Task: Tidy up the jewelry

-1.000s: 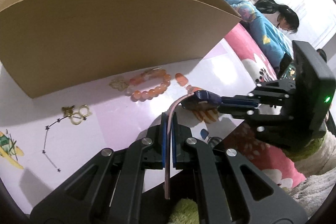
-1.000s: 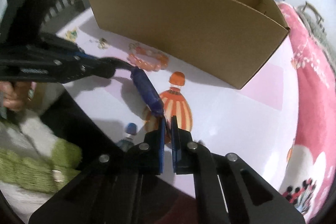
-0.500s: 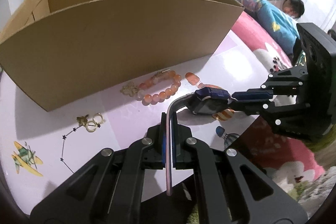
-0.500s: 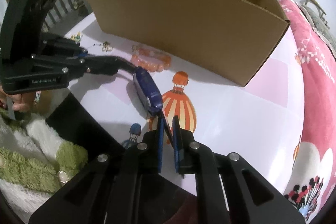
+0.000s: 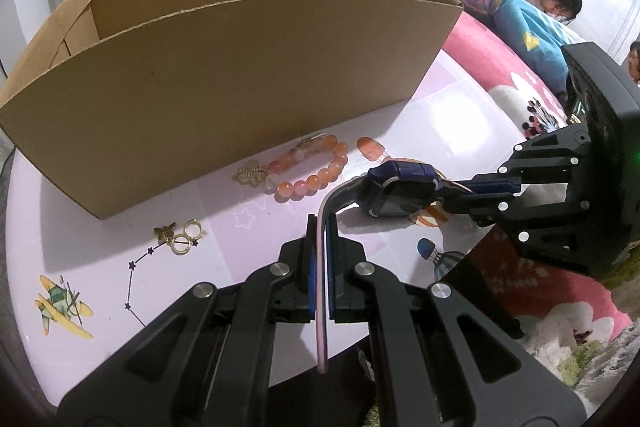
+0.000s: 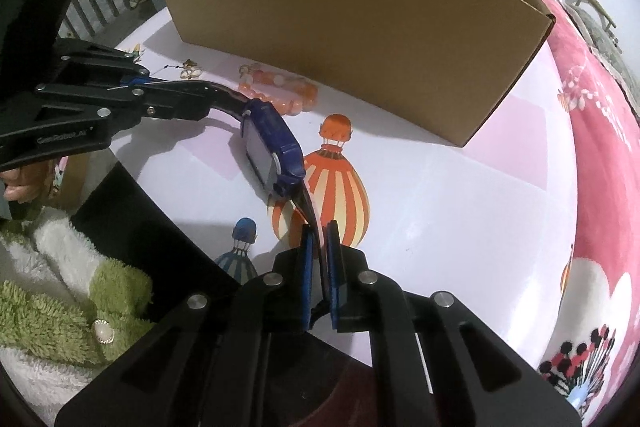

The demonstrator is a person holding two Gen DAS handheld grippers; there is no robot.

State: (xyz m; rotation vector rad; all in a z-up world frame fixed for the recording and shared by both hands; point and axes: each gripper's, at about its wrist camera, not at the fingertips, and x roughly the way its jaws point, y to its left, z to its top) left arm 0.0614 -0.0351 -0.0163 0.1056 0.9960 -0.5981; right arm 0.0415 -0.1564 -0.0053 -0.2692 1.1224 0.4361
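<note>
Blue square-faced watch, pink strap, stretched between both jaws.

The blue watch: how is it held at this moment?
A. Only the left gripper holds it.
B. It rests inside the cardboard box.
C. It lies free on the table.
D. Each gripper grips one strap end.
D: the left gripper pinches one strap and the right gripper the other, with the blue watch hanging between them.

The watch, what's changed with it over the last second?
The watch has been lifted slightly and carried a little toward the cardboard box. Nothing was grabbed or released: the left gripper and right gripper each still clamp one strap end. The bead bracelet and gold earrings lie where they were.
</note>
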